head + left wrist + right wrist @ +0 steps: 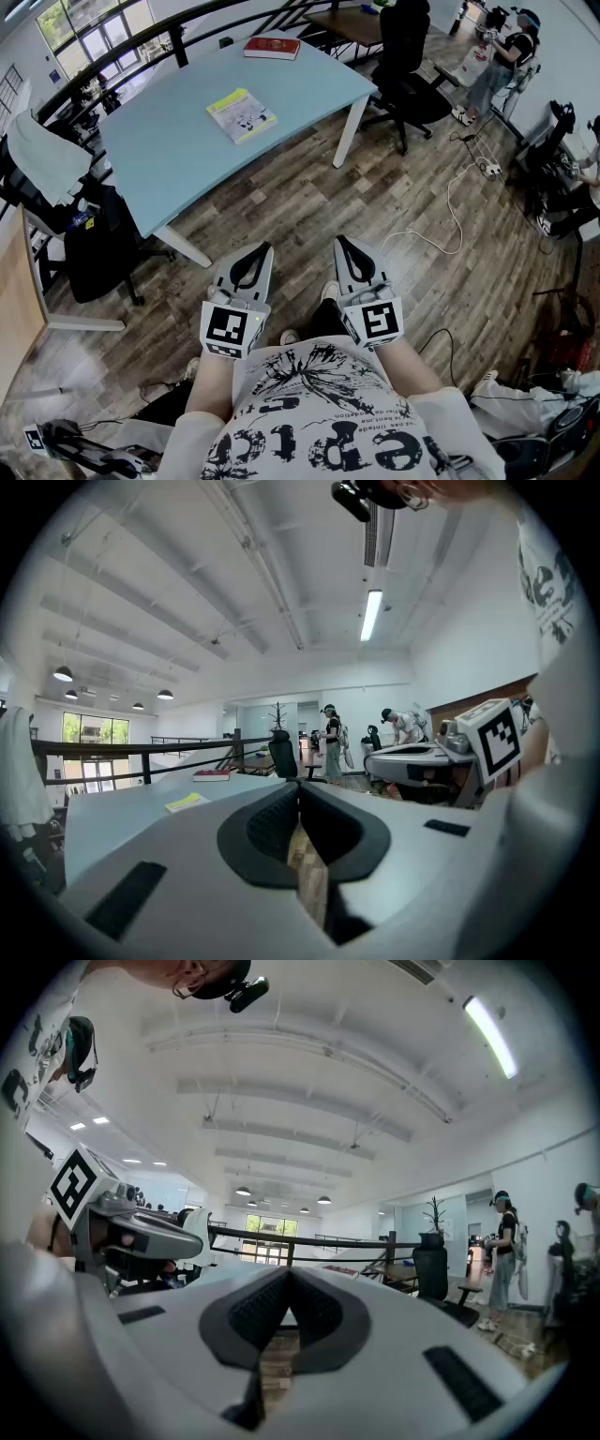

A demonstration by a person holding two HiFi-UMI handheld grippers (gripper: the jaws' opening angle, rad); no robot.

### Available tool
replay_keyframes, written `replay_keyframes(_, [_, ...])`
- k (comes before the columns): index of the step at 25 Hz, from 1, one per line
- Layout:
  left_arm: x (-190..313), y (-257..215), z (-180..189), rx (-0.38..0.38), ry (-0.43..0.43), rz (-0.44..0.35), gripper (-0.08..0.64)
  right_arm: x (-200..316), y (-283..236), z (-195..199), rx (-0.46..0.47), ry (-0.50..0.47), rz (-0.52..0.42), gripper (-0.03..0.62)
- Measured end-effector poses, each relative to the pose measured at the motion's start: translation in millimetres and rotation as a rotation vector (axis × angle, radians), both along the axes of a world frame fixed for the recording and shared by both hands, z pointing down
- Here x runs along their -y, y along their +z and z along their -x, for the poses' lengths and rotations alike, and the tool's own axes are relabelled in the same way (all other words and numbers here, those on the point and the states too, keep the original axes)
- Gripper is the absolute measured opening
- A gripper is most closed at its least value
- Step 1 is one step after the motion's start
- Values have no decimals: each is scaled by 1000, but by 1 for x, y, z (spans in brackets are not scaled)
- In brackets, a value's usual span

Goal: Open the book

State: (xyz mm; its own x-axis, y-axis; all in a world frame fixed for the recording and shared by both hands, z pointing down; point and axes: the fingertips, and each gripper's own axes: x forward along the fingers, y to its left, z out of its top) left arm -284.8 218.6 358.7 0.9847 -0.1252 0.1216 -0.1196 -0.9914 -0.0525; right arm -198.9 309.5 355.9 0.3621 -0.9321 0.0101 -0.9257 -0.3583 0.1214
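A yellow-covered book (241, 114) lies closed on the light-blue table (178, 150), near its middle; in the left gripper view the yellow book (186, 802) shows far off on the tabletop. A red book (272, 48) lies closed at the table's far edge. My left gripper (260, 247) and right gripper (343, 241) are held side by side close to my body, over the wooden floor, well short of the table. Both are shut with nothing between the tips. They point level toward the table.
Black office chairs stand left of the table (89, 248) and beyond its right end (405, 66). A white cable (450, 211) and power strip lie on the floor at right. People stand at desks at the far right (502, 52). A railing runs behind the table.
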Motion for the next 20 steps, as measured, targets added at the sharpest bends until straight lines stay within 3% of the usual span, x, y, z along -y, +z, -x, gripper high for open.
replay_keyframes(20, [37, 14, -28, 21, -3, 29, 21, 35, 16, -37, 80, 23, 0, 11])
